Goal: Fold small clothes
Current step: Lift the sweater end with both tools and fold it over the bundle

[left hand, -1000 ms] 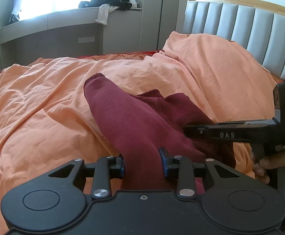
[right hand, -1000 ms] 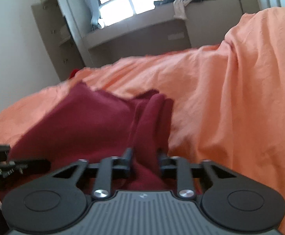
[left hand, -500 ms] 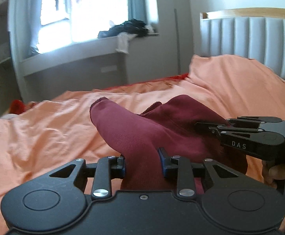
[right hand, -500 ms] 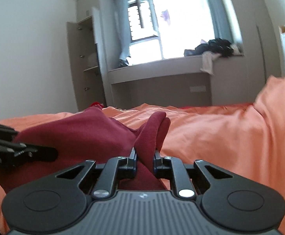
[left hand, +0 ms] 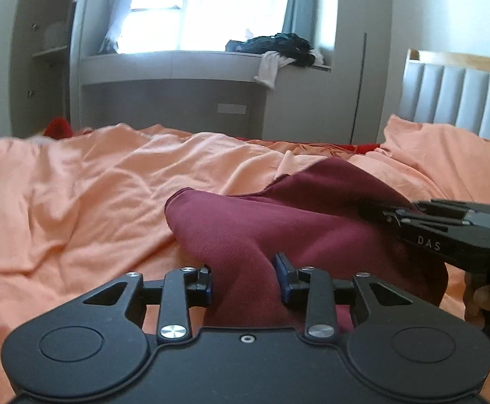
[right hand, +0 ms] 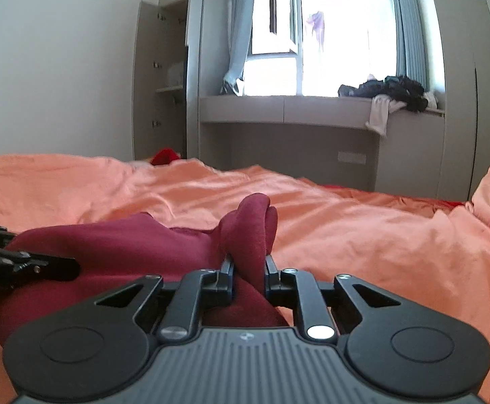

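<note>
Two black handheld grippers each hold a bunched edge of one dark red garment (left hand: 312, 222) above a bed. From the left wrist camera, the left gripper (left hand: 244, 277) has a thick fold of the cloth between its blue-padded fingers (left hand: 282, 266); its jaws are opening a little, yet the cloth fills the gap and touches both pads. From that fold the garment runs forward to a rounded, hemmed corner that lies on the orange bedcover (left hand: 76, 202). At the right edge of this view the right gripper (left hand: 373, 209) reaches in sideways, its fingertips sunk into the far side of the garment, with part of a person's hand (left hand: 481, 299) below it.

From the right wrist camera, the right gripper (right hand: 249, 271) is also opening slightly, with a narrow bunch of the same dark red garment (right hand: 110, 245) pinched between its fingers (right hand: 226, 269). That bunch stands up in a rounded lump just past the fingertips. The rest of the cloth spreads left, where the tip of the left gripper (right hand: 59, 267) lies against it.

Behind the bed is a grey window bench (right hand: 295, 107) under a bright window (right hand: 339, 33). A heap of dark and white clothes (right hand: 393, 96) sits on the right end of the bench. A padded grey headboard (left hand: 464, 101) stands at the right in the left wrist view
</note>
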{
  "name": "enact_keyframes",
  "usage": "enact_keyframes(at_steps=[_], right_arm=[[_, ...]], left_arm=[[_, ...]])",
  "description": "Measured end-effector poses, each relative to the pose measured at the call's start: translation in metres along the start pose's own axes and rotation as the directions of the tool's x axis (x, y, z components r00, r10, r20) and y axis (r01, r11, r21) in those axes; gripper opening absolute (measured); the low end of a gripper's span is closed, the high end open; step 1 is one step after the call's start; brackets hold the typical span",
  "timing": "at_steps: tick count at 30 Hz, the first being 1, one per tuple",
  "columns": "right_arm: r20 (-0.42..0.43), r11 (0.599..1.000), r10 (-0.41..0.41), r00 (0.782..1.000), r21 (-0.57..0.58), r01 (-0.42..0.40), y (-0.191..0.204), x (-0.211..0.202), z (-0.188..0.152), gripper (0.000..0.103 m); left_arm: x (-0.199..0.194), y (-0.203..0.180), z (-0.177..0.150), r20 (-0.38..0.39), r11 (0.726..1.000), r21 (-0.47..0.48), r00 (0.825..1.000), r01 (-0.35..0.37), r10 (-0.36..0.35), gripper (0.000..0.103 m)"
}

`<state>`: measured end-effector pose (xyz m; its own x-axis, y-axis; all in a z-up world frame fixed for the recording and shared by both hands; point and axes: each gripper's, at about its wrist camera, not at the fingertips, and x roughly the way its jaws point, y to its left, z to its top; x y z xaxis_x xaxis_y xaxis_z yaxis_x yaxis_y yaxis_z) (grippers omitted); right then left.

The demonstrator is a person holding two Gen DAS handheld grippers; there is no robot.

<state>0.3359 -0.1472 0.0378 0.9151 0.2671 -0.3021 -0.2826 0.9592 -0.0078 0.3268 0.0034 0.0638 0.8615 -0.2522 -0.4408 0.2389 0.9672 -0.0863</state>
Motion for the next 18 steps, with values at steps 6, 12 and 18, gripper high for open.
enact_keyframes(at_steps=[6,12,18], right_arm=[[-0.022,0.999,-0.045,0.999,0.0,0.045,0.0,0.006,-0.01,0.037],[-0.028,0.996,-0.081,0.996,0.028,0.082,-0.01,0.007,-0.014,0.061],[-0.02,0.992,-0.109,0.994,0.06,0.11,-0.015,0.0,-0.017,0.082]], left_arm=[[0.002,-0.001,-0.014,0.055,0.999,-0.035,0.998,-0.025,0.027,0.047],[-0.001,-0.001,-0.017,0.051,0.996,-0.061,0.996,-0.063,0.066,0.071],[-0.001,0.009,-0.026,0.044,0.989,-0.119,0.995,-0.087,0.093,0.087]])
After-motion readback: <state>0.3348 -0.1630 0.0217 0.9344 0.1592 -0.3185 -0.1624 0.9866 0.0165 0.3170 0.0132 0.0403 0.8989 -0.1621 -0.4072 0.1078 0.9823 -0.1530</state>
